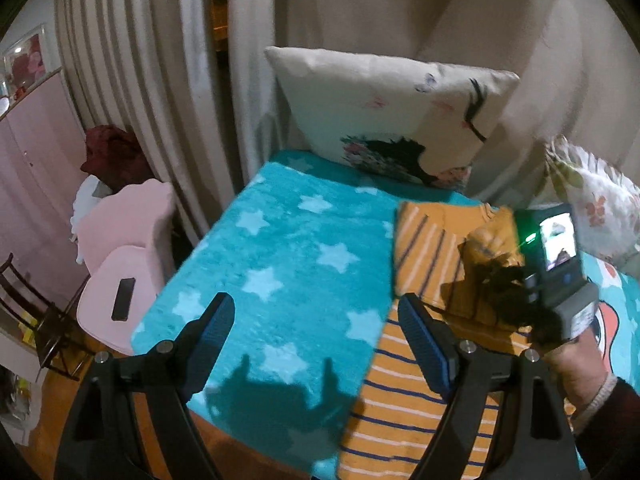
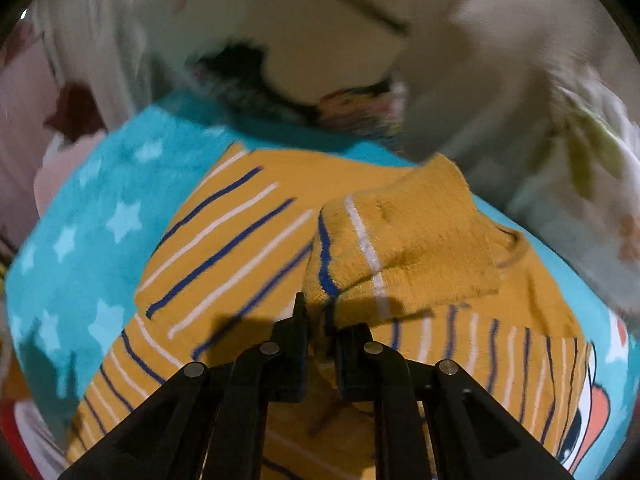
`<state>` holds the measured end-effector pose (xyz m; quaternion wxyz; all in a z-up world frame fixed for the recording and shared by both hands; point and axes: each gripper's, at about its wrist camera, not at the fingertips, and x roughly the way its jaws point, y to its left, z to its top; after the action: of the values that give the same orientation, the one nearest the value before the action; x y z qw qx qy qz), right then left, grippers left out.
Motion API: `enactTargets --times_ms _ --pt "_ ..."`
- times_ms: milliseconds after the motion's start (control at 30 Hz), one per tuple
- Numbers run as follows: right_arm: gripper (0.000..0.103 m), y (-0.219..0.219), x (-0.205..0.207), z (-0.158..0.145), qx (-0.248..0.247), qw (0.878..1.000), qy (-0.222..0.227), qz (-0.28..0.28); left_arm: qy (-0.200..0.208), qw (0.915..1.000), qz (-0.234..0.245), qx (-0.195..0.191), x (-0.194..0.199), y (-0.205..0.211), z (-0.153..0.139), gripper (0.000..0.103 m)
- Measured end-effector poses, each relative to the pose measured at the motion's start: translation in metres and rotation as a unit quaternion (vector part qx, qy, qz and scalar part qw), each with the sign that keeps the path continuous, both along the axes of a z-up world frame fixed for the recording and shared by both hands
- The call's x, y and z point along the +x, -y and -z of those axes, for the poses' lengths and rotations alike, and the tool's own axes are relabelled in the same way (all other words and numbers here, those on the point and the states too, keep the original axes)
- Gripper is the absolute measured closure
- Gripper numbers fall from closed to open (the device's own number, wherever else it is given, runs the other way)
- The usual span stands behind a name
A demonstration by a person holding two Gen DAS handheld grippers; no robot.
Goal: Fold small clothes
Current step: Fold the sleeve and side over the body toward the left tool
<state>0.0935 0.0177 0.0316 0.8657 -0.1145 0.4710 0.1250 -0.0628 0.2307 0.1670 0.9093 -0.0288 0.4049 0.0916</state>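
The striped shirt (image 2: 240, 240), mustard yellow with navy and white lines, lies on the turquoise star blanket (image 1: 288, 248) toward the bed's right side, its left portion already folded in over the body. A sleeve (image 2: 404, 248) is doubled back across the chest, and the right gripper (image 2: 320, 320) has its two black fingers drawn close together on that sleeve's near edge, pinching the cloth (the view is smeared by motion, but fabric clearly sits between the tips). In the left wrist view the same gripper (image 1: 492, 276) shows from behind with its small lit screen, held in the person's right hand (image 1: 576, 364). The left gripper (image 1: 316, 340) hangs above the blanket with its blue-padded fingers spread wide and nothing between them, the right-hand finger over the shirt's edge. No containers show in either view. A cream pillow (image 1: 384, 112) with a dark printed figure leans against the pale curtains (image 1: 140, 80) at the head of the bed, and a floral pillow (image 1: 592, 200) sits to its right. Left of the bed stands a pink chair (image 1: 124, 272) with a dark flat object (image 1: 123, 299) on its seat, on a wooden floor (image 1: 68, 392).
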Motion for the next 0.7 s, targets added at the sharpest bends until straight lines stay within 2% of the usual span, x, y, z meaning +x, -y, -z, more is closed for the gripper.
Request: enactTargets --times_ms 100,167,200,300,367,467,533,633,700 --pt "0.085 -0.025 0.005 0.013 -0.034 0.999 -0.007 -0.019 0.011 0.9999 -0.009 -0.006 0.0 -0.014 -0.003 0.02" --pt "0.067 -0.039 0.005 0.019 -0.055 0.998 -0.005 -0.038 0.016 0.9997 -0.014 -0.013 0.001 -0.022 -0.005 0.02" --pt "0.063 -0.049 0.005 0.022 -0.071 0.996 -0.003 -0.055 0.016 0.9996 -0.016 -0.015 0.002 -0.025 -0.005 0.02" --pt "0.061 -0.083 -0.003 0.032 -0.141 0.985 0.023 -0.101 0.018 0.9995 -0.017 -0.02 0.004 -0.032 -0.006 0.02" --pt "0.061 -0.09 -0.003 0.033 -0.149 0.983 0.027 -0.107 0.019 0.9995 -0.016 -0.018 0.007 -0.034 -0.007 0.02" --pt "0.06 -0.078 0.006 0.025 -0.102 0.992 0.0 -0.075 0.014 0.9998 -0.011 -0.012 0.012 -0.032 -0.002 0.02" --pt "0.058 -0.062 0.012 0.015 -0.049 0.998 -0.018 -0.038 0.009 0.9999 -0.004 -0.014 0.017 -0.029 0.0 0.02" --pt "0.056 -0.041 0.01 0.0 -0.002 1.0 -0.025 0.005 0.009 0.9998 0.009 -0.012 0.022 -0.021 -0.001 0.02" --pt "0.05 -0.032 0.004 -0.01 0.024 0.999 -0.025 0.022 0.013 0.9997 0.019 -0.004 0.024 -0.015 -0.003 0.02"
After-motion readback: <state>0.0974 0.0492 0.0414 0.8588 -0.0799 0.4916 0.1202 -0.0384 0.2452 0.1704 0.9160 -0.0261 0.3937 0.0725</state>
